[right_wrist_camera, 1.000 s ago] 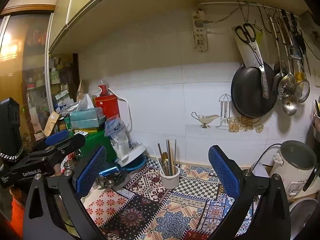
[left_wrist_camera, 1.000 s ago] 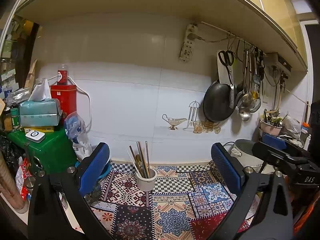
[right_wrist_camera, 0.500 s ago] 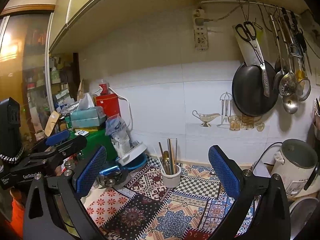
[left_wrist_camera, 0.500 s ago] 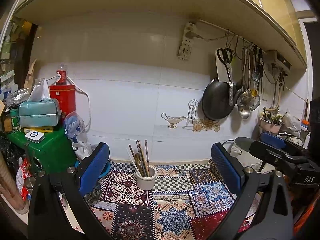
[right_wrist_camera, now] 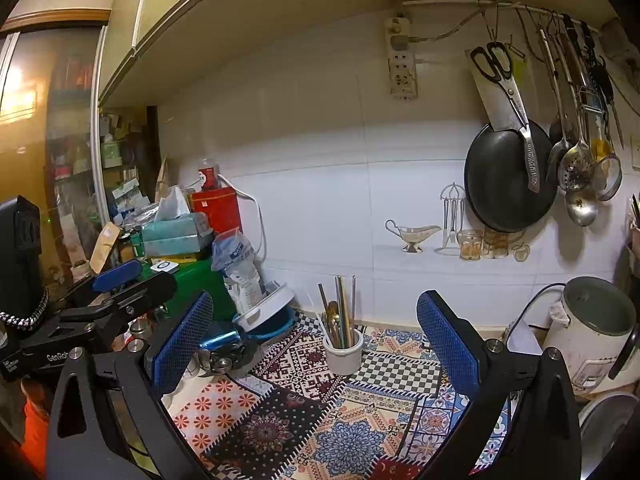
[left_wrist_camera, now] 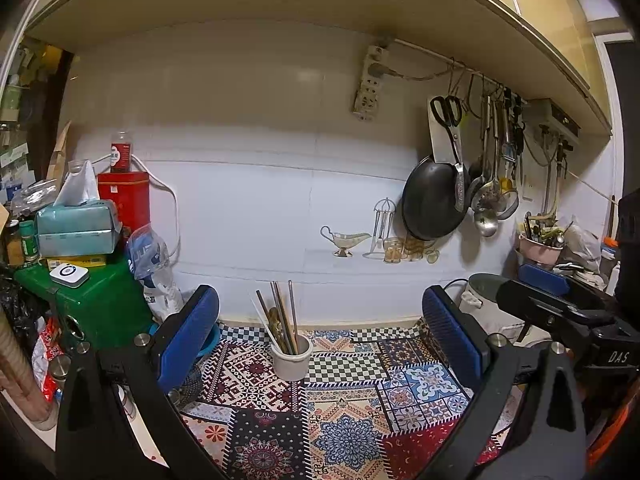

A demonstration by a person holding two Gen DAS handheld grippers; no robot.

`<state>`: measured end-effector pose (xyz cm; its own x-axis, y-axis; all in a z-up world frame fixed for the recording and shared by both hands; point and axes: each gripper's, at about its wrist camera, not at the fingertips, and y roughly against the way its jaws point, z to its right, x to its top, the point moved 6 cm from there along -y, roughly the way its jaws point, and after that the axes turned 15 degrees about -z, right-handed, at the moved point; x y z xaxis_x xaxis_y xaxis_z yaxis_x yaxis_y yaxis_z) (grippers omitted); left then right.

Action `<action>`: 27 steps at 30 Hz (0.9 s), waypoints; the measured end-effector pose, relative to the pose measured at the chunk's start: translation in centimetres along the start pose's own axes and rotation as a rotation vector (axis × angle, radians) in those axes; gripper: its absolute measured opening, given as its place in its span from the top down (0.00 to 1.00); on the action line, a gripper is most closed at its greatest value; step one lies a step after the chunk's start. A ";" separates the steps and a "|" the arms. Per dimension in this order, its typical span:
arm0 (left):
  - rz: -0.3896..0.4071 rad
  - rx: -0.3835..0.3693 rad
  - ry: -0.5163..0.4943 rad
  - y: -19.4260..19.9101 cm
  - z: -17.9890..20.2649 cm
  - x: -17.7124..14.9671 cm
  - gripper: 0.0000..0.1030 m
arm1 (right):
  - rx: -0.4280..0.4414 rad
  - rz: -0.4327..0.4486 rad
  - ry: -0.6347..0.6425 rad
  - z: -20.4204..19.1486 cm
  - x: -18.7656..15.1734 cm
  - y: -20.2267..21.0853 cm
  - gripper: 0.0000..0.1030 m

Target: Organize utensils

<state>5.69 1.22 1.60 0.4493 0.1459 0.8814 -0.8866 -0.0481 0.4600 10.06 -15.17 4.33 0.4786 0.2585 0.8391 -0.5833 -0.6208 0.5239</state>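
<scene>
A small white cup point(left_wrist_camera: 291, 360) stands on the patterned mat point(left_wrist_camera: 340, 420) near the wall and holds several chopsticks and a gold spoon point(left_wrist_camera: 280, 320). It also shows in the right wrist view point(right_wrist_camera: 343, 354) with its utensils point(right_wrist_camera: 340, 312). My left gripper point(left_wrist_camera: 320, 336) is open and empty, held back from the cup and above the mat. My right gripper point(right_wrist_camera: 316, 340) is open and empty too, at about the same distance. Each gripper shows at the edge of the other's view.
A black pan point(right_wrist_camera: 508, 180), scissors point(right_wrist_camera: 508, 80) and ladles point(right_wrist_camera: 576, 168) hang on the wall at right. A white rice cooker point(right_wrist_camera: 592, 332) stands at right. A green box point(left_wrist_camera: 92, 304), tissue pack point(left_wrist_camera: 76, 228), red tin point(left_wrist_camera: 128, 196) and bagged item point(left_wrist_camera: 154, 272) crowd the left.
Both views have shifted slightly; the scene sits a touch lower and further left in the left wrist view. Both grippers stay open and empty.
</scene>
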 end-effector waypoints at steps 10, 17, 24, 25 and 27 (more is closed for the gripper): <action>0.002 -0.013 -0.001 0.1 0.2 -0.1 0.01 | 0.001 0.002 0.000 -0.1 -0.1 0.1 0.01; 0.003 -0.015 0.001 0.1 0.1 -0.1 0.01 | 0.002 0.002 0.001 0.1 0.0 0.0 0.01; 0.011 -0.007 0.003 -0.1 0.0 0.0 0.01 | -0.005 -0.004 -0.007 0.1 0.1 -0.2 0.01; 0.012 -0.006 0.003 -0.1 0.0 0.1 0.01 | -0.006 -0.005 -0.008 0.2 0.1 -0.3 0.01; 0.011 -0.005 0.002 -0.3 -0.1 0.1 0.01 | -0.007 -0.007 -0.010 0.3 0.2 -0.5 0.01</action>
<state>6.01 1.31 1.57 0.4396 0.1470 0.8861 -0.8919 -0.0449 0.4500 10.63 -15.07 4.23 0.4894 0.2551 0.8339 -0.5847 -0.6134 0.5309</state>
